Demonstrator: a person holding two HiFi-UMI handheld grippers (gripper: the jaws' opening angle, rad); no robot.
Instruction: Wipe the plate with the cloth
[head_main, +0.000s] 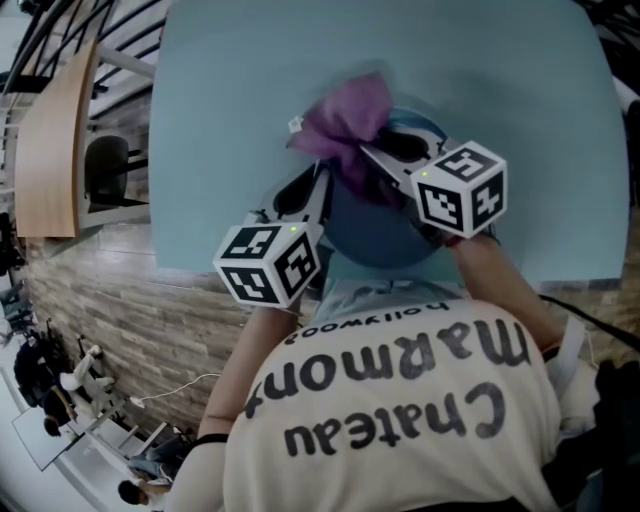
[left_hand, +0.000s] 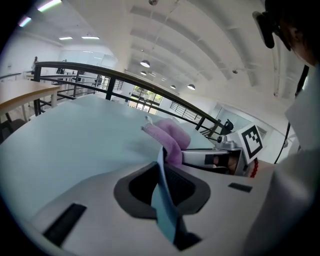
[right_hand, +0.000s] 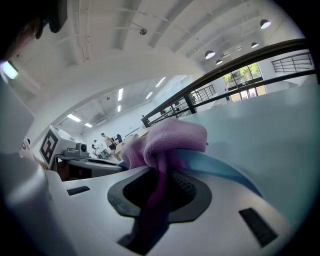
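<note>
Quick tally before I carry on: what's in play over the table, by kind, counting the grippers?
Blue plate: 1, rim clamped in the left gripper.
Purple cloth: 1, clamped in the right gripper.
Grippers: 2.
Total: 4.

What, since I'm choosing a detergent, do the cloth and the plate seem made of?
The cloth: soft purple fabric, probably fleece or microfibre; it looks fuzzy and matte, and it bunches in rounded folds. The plate: blue, thin-edged, smooth with little shine; plastic or glazed ceramic, the look leaves it open.
</note>
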